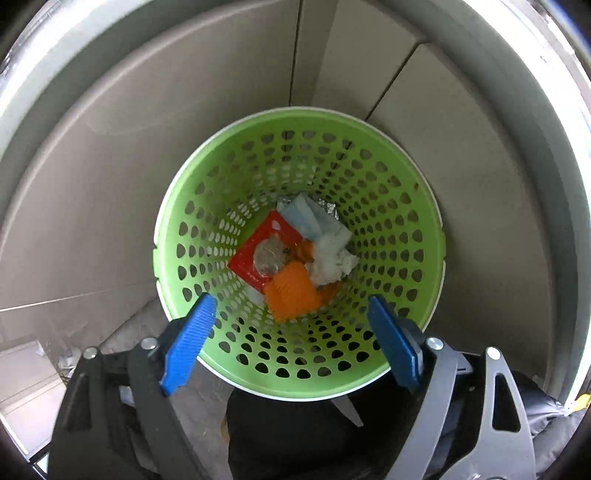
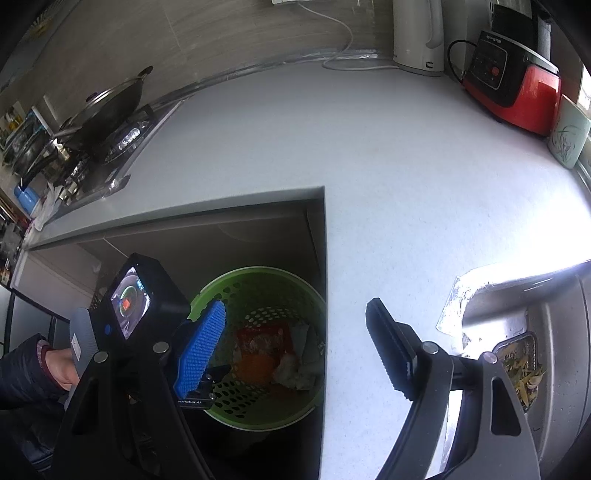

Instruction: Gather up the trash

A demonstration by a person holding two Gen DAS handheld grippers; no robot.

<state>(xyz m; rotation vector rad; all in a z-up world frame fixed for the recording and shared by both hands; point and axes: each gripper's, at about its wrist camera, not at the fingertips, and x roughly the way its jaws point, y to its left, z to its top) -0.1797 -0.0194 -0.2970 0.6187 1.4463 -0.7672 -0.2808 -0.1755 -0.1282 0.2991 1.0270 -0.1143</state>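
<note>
Left gripper (image 1: 291, 321) released above green basket (image 1: 417, 206) — trash (image 1: 291, 254) inside — right gripper (image 2: 295, 350) released too.

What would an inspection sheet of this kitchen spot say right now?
Surface: white counter, bare in the middle.
Job's things: green basket on the floor holds a red packet, orange piece and crumpled tissue.
Clutter: foil tray of scraps in the sink.
Tongs: left tongs open above the basket; right tongs open, empty.
Cables: white cord by the kettle.
Surroundings: stove, red appliance.
</note>
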